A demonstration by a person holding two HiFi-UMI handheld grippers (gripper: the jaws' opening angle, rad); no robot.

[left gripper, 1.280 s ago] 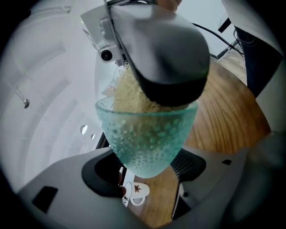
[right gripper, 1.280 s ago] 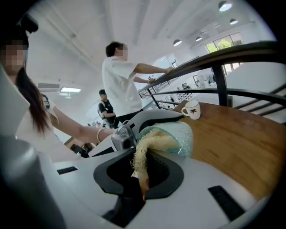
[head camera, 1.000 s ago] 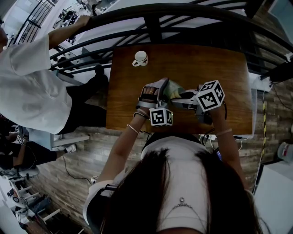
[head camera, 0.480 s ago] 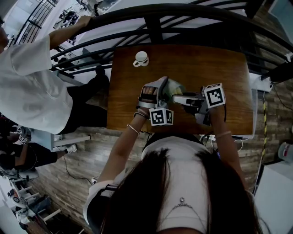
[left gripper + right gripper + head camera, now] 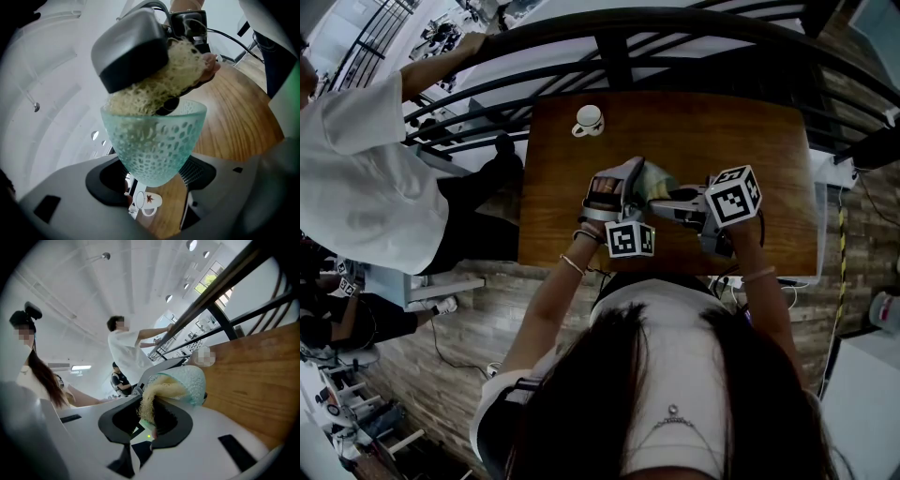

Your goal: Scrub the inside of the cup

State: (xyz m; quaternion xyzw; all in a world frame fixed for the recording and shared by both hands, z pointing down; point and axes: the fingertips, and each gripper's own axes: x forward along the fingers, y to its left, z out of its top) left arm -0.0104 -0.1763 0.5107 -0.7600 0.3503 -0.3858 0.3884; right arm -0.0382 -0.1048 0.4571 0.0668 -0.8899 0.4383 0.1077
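The fingers [image 5: 180,420] of the right gripper [image 5: 151,425] are clenched on the tail of a pale, fibrous scrubber [image 5: 157,392], so its loose bulk sticks out ahead. The fingers [image 5: 105,180] of the left gripper [image 5: 154,185] are clamped on the narrow lower body of the cup [image 5: 154,140]. This is a pale green dimpled glass, held up off the table [image 5: 694,131] with its mouth turned toward the scrubber. The wad sits in the mouth, and through the glass the fibres show only in the upper part of the bowl, so the base probably still needs scrubbing. To do this well, push along the cup's own axis so the force runs into the left grip and does not lever the glass sideways. Then roll the right wrist to drag the fibres round the wall. The tapered, smooth glass could slip out of the fingers under a hard shove, so keep the pressure moderate. A white mug [image 5: 589,119] stands well apart at the table's far edge, out of the way.
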